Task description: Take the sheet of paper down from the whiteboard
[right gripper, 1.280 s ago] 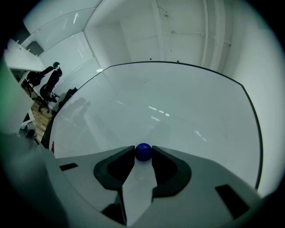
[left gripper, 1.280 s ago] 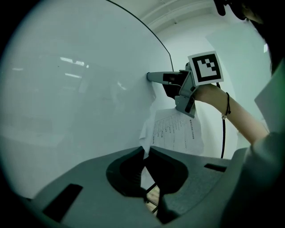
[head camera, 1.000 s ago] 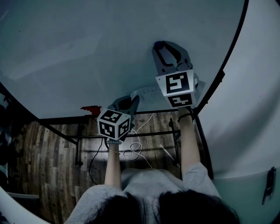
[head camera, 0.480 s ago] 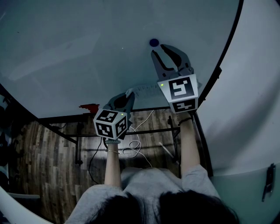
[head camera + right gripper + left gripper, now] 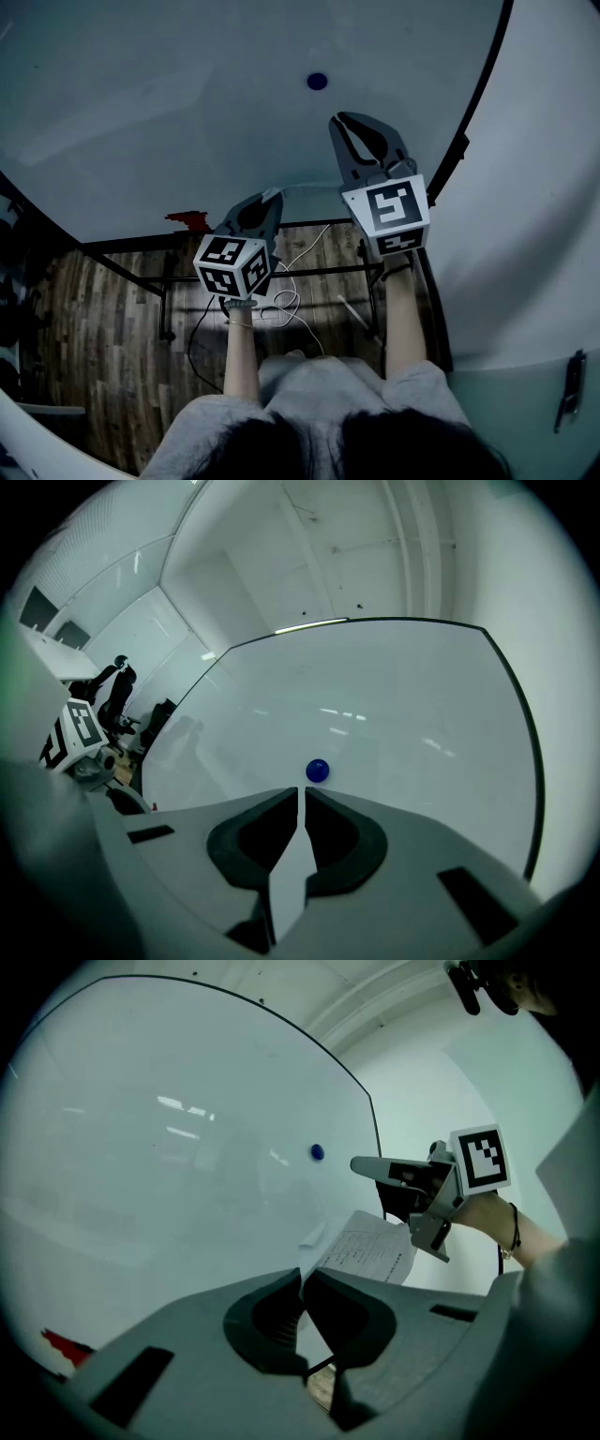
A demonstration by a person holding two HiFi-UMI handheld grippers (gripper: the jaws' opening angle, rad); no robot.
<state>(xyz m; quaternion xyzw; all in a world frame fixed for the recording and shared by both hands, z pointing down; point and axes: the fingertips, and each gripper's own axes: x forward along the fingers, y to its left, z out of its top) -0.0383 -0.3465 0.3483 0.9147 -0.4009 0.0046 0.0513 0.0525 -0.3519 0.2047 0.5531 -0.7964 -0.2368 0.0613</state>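
Whiteboard (image 5: 169, 1147), printed white paper sheet (image 5: 373, 1249)

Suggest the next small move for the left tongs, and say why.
Probably draw the left tongs back from the whiteboard with the sheet of paper: they pinch its edge, and the blue magnet sits on bare board above it, pinning nothing.

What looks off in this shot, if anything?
Nothing damaged. The sheet of paper is off the whiteboard, pinched by the left gripper, with one corner curled over. The blue magnet sits alone on the board, pinning nothing. A ragged red patch shows at the board's lower edge.
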